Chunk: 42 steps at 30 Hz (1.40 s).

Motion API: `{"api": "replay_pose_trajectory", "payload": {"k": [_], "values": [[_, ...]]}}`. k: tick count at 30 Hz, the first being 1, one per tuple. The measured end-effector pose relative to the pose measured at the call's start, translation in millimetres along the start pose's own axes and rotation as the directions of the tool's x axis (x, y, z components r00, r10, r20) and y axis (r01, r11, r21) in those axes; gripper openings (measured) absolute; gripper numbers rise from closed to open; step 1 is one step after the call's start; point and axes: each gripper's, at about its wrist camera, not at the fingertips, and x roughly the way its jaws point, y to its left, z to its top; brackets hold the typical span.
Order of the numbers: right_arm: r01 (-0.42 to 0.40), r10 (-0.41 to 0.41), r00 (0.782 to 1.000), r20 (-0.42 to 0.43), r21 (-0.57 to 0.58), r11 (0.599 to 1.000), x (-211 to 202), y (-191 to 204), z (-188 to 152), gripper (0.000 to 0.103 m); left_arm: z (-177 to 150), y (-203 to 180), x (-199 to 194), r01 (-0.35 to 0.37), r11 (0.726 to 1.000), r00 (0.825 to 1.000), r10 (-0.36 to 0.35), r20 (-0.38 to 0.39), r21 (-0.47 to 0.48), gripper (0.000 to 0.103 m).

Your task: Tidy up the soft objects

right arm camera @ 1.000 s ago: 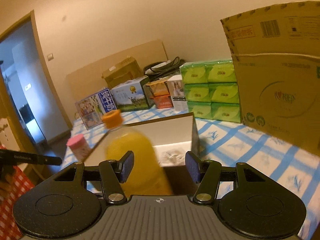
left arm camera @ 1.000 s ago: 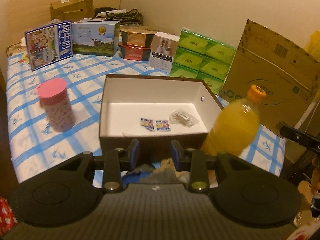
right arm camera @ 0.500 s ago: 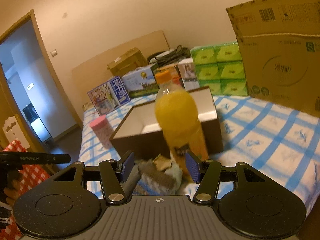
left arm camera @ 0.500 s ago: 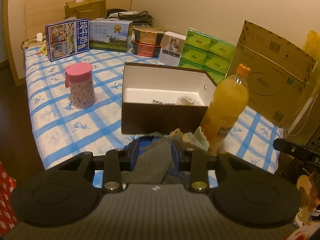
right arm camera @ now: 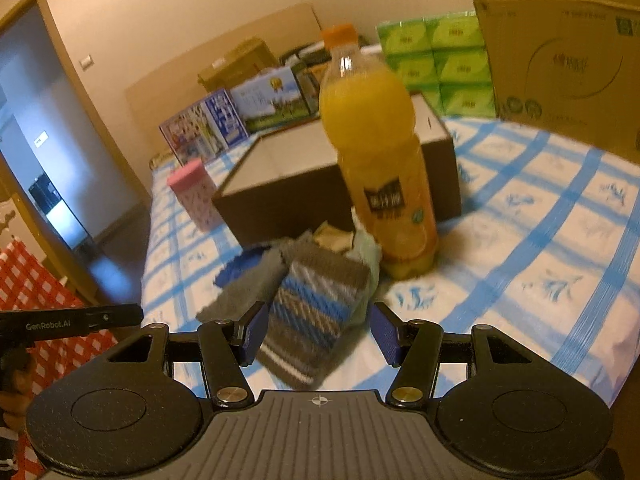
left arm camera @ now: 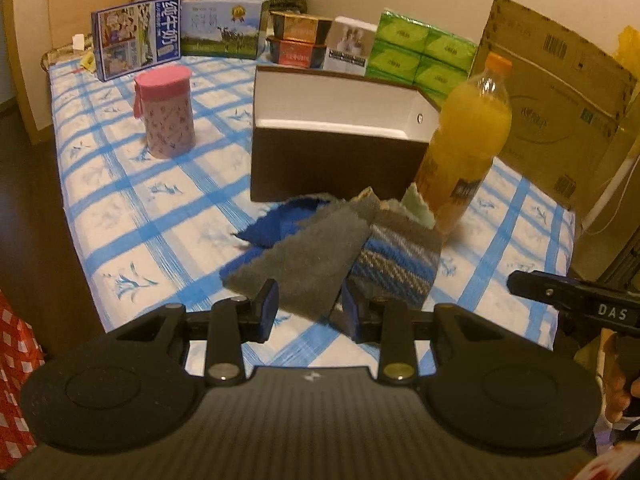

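Note:
A pile of soft cloth swatches lies on the blue-checked cover in front of a brown box (left arm camera: 332, 160). It includes a grey swatch (left arm camera: 304, 260), a blue one (left arm camera: 272, 228), a striped one (left arm camera: 396, 264) and a pale green one (left arm camera: 418, 206). My left gripper (left arm camera: 308, 310) is open just short of the grey swatch's near corner, and its pads press on nothing. My right gripper (right arm camera: 320, 332) stands open over the near end of the striped swatch (right arm camera: 312, 312), not gripping it. The box (right arm camera: 280, 200) is open-topped and white inside.
An orange juice bottle (left arm camera: 468, 136) stands right beside the pile, at the box's right corner (right arm camera: 380, 160). A pink canister (left arm camera: 166, 116) stands to the left. Cartons, green tissue packs (left arm camera: 420, 56) and a large cardboard box (left arm camera: 552, 108) line the back and right. The cover's edge drops off at the left.
Both grippers have drawn back from the box and sunk toward the cover. The swatch pile, earlier mostly hidden behind the fingers, now lies in full view ahead of them. Jaw gaps are unchanged.

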Motion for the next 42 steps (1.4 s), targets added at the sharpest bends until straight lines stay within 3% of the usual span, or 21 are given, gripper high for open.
{"api": "replay_pose_trajectory", "payload": {"k": [13, 18, 27, 28, 32, 34, 42], "values": [[0.001, 0.0, 0.994, -0.11, 0.009, 1.0, 59, 0, -15, 0.057, -14, -7, 55, 0.033, 0.998, 0.997, -0.029, -0.072, 0.059, 0.03], [0.016, -0.015, 0.992, -0.124, 0.01, 1.0, 83, 1, -16, 0.057, -17, -12, 82, 0.026, 0.992, 0.995, -0.014, -0.096, 0.127, 0.03], [0.042, -0.037, 0.99, -0.137, 0.035, 0.999, 112, -7, -18, 0.056, -18, -20, 115, 0.03, 0.986, 0.995, -0.013, -0.102, 0.163, 0.031], [0.041, -0.036, 0.99, -0.133, 0.031, 0.999, 113, -7, -18, 0.051, -18, -21, 117, 0.027, 0.985, 0.995, -0.009, -0.101, 0.172, 0.032], [0.061, -0.063, 0.991, -0.121, -0.021, 0.998, 114, -2, -17, 0.014, -18, -23, 126, 0.016, 0.982, 0.995, 0.003, -0.102, 0.187, 0.032], [0.058, -0.063, 0.993, -0.099, -0.046, 0.997, 107, -2, -16, 0.008, -19, -24, 129, 0.012, 0.981, 0.995, 0.008, -0.102, 0.194, 0.032], [0.066, -0.064, 0.997, 0.033, -0.066, 0.996, 61, -6, -2, 0.006, -19, -25, 138, -0.014, 0.976, 0.995, 0.035, -0.094, 0.219, 0.032]]}}
